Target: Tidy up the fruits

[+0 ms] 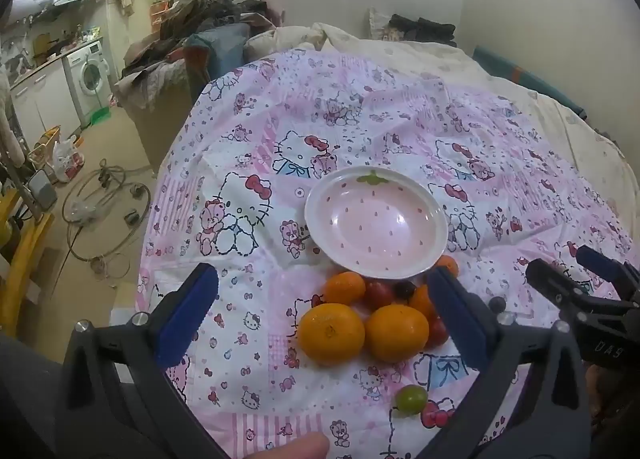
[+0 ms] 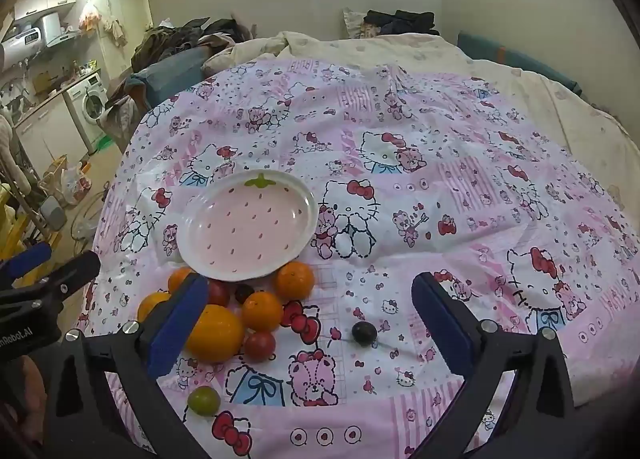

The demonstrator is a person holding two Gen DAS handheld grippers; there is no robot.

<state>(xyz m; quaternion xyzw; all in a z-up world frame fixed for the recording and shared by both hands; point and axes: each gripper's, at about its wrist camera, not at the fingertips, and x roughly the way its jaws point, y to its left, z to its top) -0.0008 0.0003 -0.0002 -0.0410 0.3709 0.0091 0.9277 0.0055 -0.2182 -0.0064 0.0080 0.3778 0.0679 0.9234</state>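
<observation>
Centrally, a pink strawberry-patterned dish [image 1: 376, 227] sits on a cartoon-print sheet [image 1: 360, 119] spread over a bed; its bowl holds nothing. All the fruit lies on the sheet outside the dish, clustered against the rim at about 6 o'clock. Left to right in the left wrist view: a large orange [image 1: 332, 333], a second large orange [image 1: 396, 333] touching it, and, between these and the dish, a smaller orange [image 1: 345, 288] and a red tomato [image 1: 379, 293]. A green tomato [image 1: 411, 399] lies apart at 6 o'clock of the cluster. In the right wrist view a dark round fruit [image 2: 363, 332] lies alone at about 4 o'clock of the dish. The left tool [image 1: 324, 315] has its blue fingers spread wide, straddling the cluster and gripping nothing. The right tool [image 2: 312, 319] is likewise spread wide and empty, its left finger overlapping the cluster.
</observation>
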